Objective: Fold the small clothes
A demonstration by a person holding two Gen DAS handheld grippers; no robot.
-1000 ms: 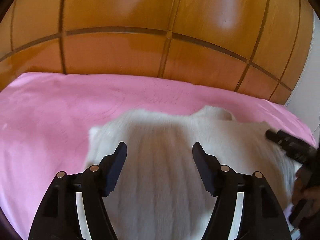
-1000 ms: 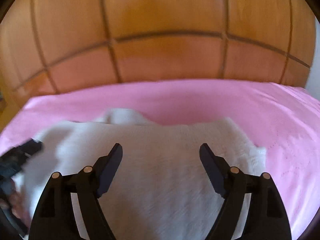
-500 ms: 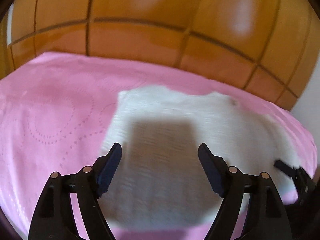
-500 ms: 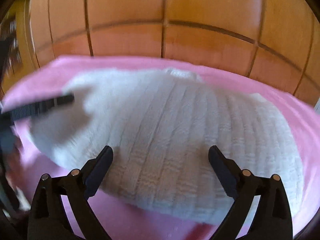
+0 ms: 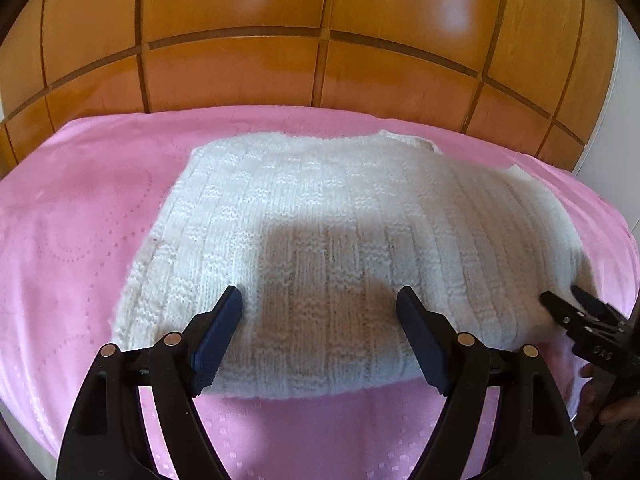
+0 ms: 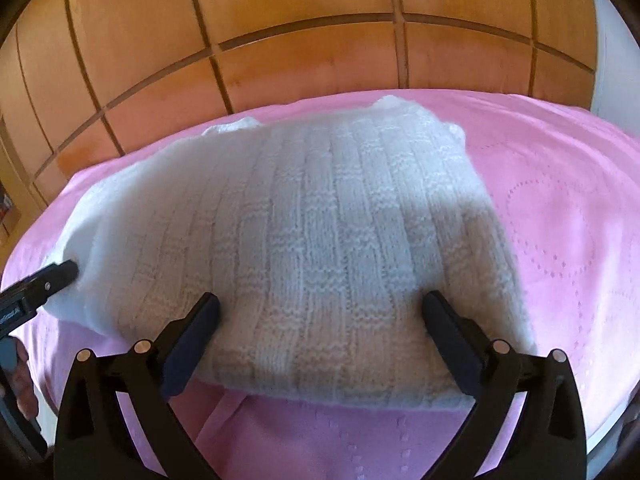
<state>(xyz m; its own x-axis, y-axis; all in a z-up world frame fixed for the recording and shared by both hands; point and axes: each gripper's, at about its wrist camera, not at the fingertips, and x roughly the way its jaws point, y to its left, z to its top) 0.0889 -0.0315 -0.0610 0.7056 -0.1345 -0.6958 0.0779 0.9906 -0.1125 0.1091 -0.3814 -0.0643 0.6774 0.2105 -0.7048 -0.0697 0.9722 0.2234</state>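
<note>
a white knitted garment [image 5: 340, 240] lies folded into a rough rectangle on a pink bedspread [image 5: 72, 240], its ribbed, blocky stitch pattern running away toward a wooden panelled headboard [image 5: 320, 40]. the left gripper [image 5: 320, 312] hovers over the near edge of the garment with its two fingers spread wide and nothing between them; its shadow falls on the knit. the right gripper [image 6: 320, 316] is likewise spread wide above the near edge, pinching nothing. in the left wrist view the right gripper's tips [image 5: 568, 308] show at the garment's right side, close to the fabric; whether they touch it cannot be told. in the right wrist view the left gripper's tip [image 6: 60, 272] sits against the garment's left edge.
</note>
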